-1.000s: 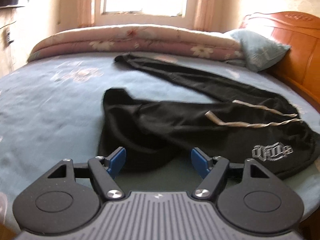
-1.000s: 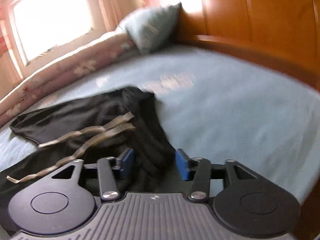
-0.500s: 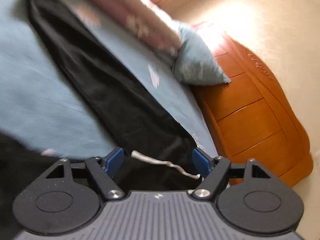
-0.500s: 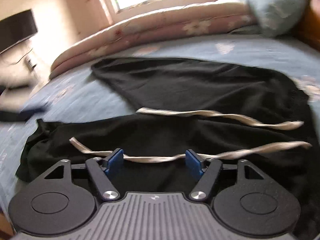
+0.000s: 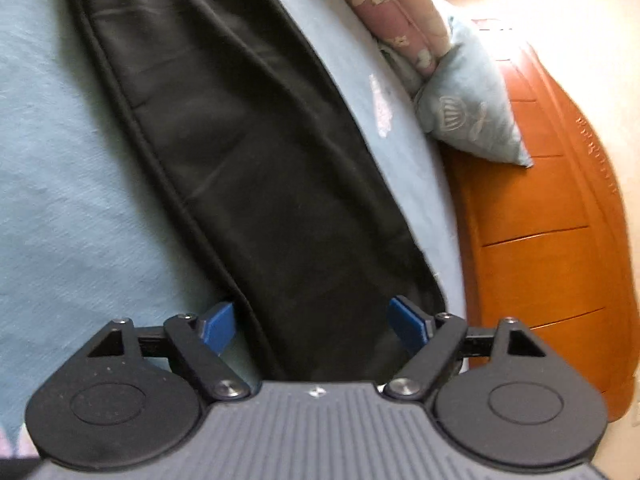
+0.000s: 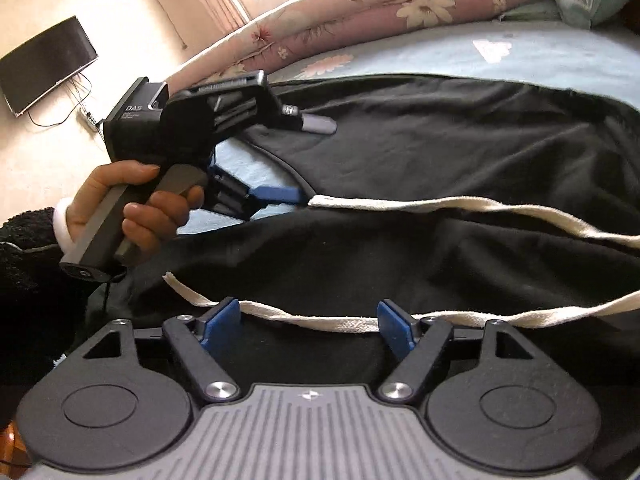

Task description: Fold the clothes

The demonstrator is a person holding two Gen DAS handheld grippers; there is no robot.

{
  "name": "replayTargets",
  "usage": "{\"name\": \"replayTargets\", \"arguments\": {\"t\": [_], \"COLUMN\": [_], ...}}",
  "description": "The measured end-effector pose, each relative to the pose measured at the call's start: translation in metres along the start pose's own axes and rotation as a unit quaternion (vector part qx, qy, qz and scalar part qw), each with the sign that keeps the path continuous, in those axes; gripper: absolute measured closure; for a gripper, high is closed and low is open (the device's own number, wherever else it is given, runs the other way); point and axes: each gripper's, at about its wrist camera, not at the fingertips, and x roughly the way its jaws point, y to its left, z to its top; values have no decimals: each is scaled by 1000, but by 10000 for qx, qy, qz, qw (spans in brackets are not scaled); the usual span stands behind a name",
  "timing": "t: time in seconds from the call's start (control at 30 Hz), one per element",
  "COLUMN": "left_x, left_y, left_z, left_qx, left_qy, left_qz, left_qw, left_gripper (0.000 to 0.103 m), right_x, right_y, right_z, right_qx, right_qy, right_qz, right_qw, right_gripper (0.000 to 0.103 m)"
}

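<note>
both claws apart — black trousers spread flat, cream drawstrings loose

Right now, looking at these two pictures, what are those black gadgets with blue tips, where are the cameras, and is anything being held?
There is no robot here. A person holds a hand-squeezed gripper in each hand, and each carries a wide-angle camera looking out along its two blue-tipped fingers.

One picture comes from the left gripper, the other from the right gripper. The right camera also sees the left hand holding its handle.

On the light blue bedsheet lie black sweatpants with cream drawstrings. A rolled floral quilt, a pale blue pillow and a wooden headboard are behind.

Nothing is held: both grippers stand open over the fabric, their jaws having just been opening.
</note>
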Motion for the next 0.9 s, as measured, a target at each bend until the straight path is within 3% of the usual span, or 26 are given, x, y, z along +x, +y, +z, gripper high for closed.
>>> {"name": "replayTargets", "arguments": {"t": [0.2,0.27,0.4,0.57,0.6,0.63,0.7,0.9], "left_x": [-12,-17,-7,19,22,25,29,21], "left_y": [-8,-12,-5,2,-3,-7,-16,-30], "left_z": [12,19,11,-11,-12,-13,-14,-13], "left_qx": [-102,-23,52,56,223,389,693,912], "left_qy": [-256,-400,-231,547,557,566,571,350], "left_qz": [-1119,-1285,-874,-652,-535,-418,-201,-389], "left_qw": [9933,9909,9959,9964,9968,9968,9958,9945], "left_gripper": [25,25,25,25,34,62,100,100], "right_x": [6,8,9,8,7,7,6,0], "right_y": [4,5,7,8,7,7,6,10], "right_z": [0,1,3,4,4,4,4,6], "right_qx": [-150,-181,-150,-167,-157,-136,-97,-234], "right_qy": [-2,19,15,60,61,62,62,-37], "right_qz": [49,48,15,6,1,-1,-13,16], "right_qw": [9999,9998,9999,9998,9999,9999,9999,9997], "right_gripper": [22,21,20,20,20,20,20,20]}}
